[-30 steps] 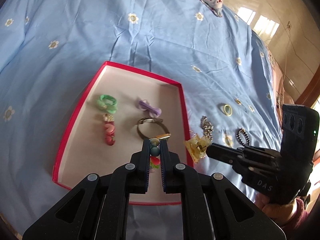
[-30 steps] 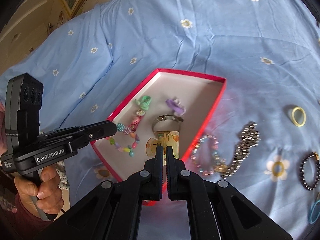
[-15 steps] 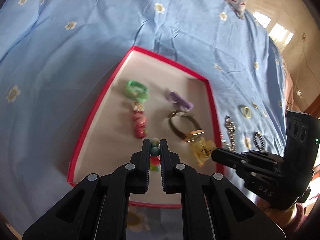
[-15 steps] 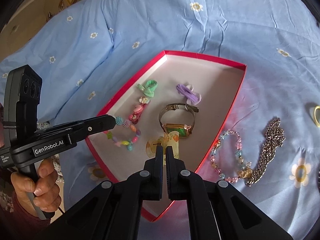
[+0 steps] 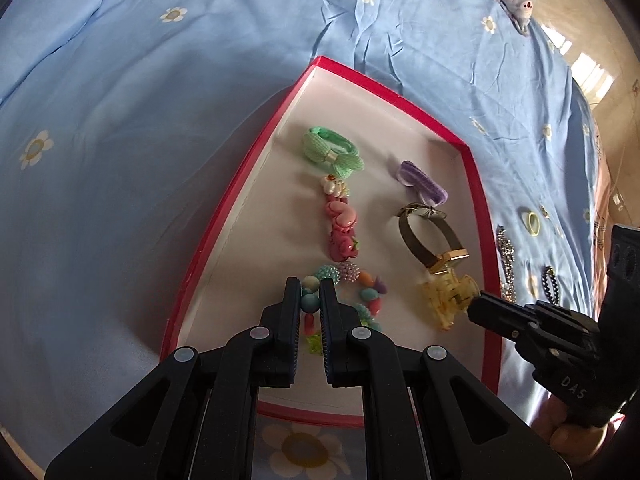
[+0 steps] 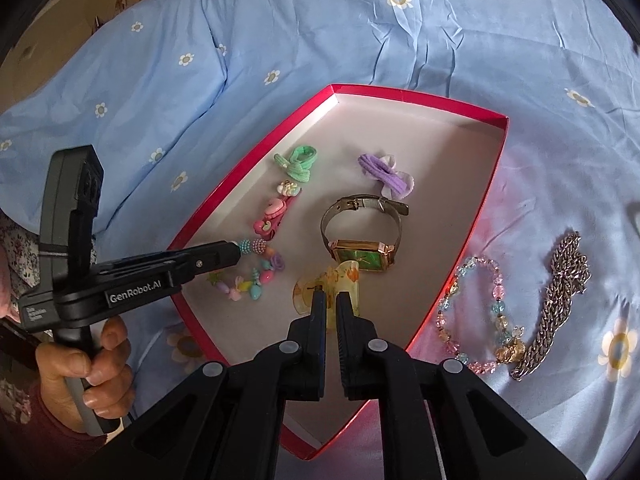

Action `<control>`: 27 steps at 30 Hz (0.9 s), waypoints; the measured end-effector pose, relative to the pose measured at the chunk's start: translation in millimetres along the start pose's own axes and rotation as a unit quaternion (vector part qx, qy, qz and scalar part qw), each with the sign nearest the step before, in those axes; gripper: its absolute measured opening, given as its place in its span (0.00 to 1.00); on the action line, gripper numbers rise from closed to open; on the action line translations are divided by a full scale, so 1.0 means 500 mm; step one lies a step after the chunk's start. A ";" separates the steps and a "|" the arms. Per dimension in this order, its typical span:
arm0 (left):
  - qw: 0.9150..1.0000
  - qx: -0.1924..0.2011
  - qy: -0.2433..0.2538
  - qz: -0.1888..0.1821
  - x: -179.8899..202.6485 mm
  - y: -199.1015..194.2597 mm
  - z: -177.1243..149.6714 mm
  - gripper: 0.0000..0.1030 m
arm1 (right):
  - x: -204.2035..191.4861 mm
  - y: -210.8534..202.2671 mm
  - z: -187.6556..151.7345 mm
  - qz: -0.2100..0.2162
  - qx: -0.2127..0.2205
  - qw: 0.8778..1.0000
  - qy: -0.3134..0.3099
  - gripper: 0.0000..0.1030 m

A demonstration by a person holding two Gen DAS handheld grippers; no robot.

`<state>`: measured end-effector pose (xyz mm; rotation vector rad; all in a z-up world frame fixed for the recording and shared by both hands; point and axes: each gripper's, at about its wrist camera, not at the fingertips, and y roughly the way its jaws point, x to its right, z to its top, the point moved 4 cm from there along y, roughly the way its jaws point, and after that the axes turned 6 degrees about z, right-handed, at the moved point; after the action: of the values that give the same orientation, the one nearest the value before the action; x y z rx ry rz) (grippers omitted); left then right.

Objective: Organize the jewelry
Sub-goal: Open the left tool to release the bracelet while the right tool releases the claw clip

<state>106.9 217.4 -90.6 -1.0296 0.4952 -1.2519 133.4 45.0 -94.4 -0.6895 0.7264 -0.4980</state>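
Left wrist view: the left tongs (image 5: pixel 310 300) are clenched on the multicoloured bead bracelet (image 5: pixel 348 292), whose remaining loop rests on the floor of the red-rimmed box (image 5: pixel 208 224). In the right wrist view, the right tongs (image 6: pixel 329 302) are clenched on the yellow translucent hair claw (image 6: pixel 332 280), held just beside the gold watch (image 6: pixel 362 236) inside the box. A crystal bracelet (image 6: pixel 478 312) and a silver chain (image 6: pixel 560 292) are seen on the blue bedsheet (image 6: pixel 400 40), to the right of the box.
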 end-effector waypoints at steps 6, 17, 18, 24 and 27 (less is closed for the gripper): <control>1.000 0.001 -0.002 0.012 0.001 -0.002 0.003 0.13 | 0.004 -0.001 -0.001 0.008 -0.001 1.000 0.013 0.13; 1.000 0.007 -0.004 0.016 0.012 -0.028 0.000 0.33 | 0.004 -0.030 -0.004 0.016 0.012 1.000 0.023 0.27; 1.000 0.009 -0.003 0.016 0.014 -0.033 0.000 0.34 | 0.003 -0.036 -0.003 0.017 0.015 0.999 0.024 0.31; 1.000 0.020 0.005 0.010 0.040 -0.063 -0.002 0.39 | 0.009 -0.082 -0.015 0.015 0.032 0.999 0.030 0.35; 1.000 0.023 0.014 0.004 0.062 -0.077 -0.006 0.39 | 0.019 -0.104 -0.023 0.012 0.040 0.998 0.038 0.35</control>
<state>93.3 188.4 -52.9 -0.9711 0.4894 -1.2677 121.9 -0.6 -67.4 -0.5894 0.7817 -0.5304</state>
